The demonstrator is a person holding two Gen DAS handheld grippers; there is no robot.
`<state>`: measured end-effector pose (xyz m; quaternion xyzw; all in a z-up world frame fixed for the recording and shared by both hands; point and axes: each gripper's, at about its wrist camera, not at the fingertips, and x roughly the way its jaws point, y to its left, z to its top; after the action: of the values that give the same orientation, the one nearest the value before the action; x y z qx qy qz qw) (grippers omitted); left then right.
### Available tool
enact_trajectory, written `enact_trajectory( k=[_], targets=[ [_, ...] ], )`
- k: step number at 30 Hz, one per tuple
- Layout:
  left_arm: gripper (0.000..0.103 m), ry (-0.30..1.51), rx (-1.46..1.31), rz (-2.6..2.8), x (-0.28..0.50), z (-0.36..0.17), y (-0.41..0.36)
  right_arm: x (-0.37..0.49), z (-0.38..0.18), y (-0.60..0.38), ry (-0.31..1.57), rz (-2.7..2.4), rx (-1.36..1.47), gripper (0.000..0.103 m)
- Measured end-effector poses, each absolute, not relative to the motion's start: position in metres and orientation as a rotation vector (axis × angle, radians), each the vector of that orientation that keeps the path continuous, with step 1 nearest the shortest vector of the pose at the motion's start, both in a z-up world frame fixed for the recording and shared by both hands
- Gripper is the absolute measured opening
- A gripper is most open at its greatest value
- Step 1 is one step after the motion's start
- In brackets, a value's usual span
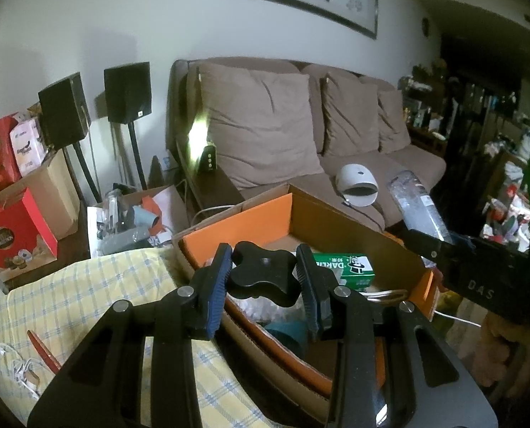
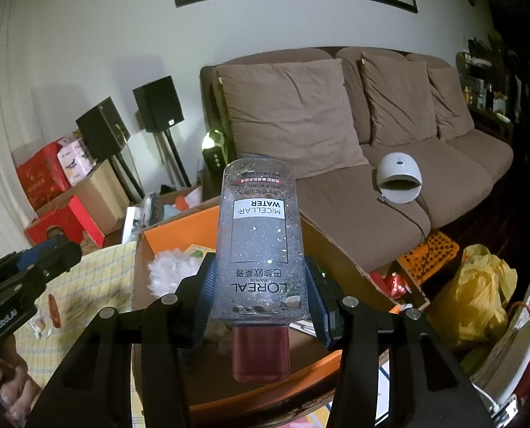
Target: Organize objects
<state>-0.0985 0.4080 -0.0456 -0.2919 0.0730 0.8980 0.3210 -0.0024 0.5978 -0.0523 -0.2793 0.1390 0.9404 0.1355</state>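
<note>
Fig. Both tongs loaded, over the box. My left gripper (image 1: 261,273) is clenched on a black lobed knob (image 1: 261,271); blue pads touch it on both sides, knob hanging above the near end of the orange-lined cardboard box (image 1: 265,214). My right gripper (image 2: 261,285) grasps a clear micellar water bottle (image 2: 256,235) w/ red cap (image 2: 261,353) toward the camera, base pointing away, label upside down; pads press its lower flanks. In the left view the same bottle (image 1: 414,203) shows at right, held over the box's far side.

Box contents visible: green carton (image 1: 346,267), a teal item (image 1: 289,335), white fluffy thing (image 2: 172,271), clear wrap. Box sits next to a yellow checked cloth (image 1: 104,303); brown sofa (image 2: 371,125) behind, w/ white domed lamp (image 2: 398,178) on its seat.

Step in hand, as I judge it: carrying two items to the box for stowing. Next move calls for lowering each into a free gap, approx. beside the green carton for the knob, then releasing. Bottle is slick and top-heavy as held; I'd lay it flat rather than drop it.
</note>
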Motion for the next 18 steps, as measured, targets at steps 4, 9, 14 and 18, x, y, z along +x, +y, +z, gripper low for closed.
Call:
enact_trajectory(
  k=[4, 9, 14, 18],
  targets=[
    [0.034, 0.171, -0.783, 2.345, -0.099, -0.048, 0.410, -0.002, -0.053, 0.598, 0.404, 2.723, -0.812, 0.048],
    [0.034, 0.169, -0.788, 2.334, -0.100, -0.049, 0.414, -0.005, -0.057, 0.601, 0.410, 2.711, -0.829, 0.048],
    [0.034, 0.199, -0.807, 2.322, -0.102, -0.057, 0.421, -0.007, -0.061, 0.602, 0.413, 2.699, -0.840, 0.048],
    [0.034, 0.214, -0.822, 2.317, -0.101, -0.066, 0.425, -0.008, -0.063, 0.604, 0.411, 2.695, -0.846, 0.048]
  ],
)
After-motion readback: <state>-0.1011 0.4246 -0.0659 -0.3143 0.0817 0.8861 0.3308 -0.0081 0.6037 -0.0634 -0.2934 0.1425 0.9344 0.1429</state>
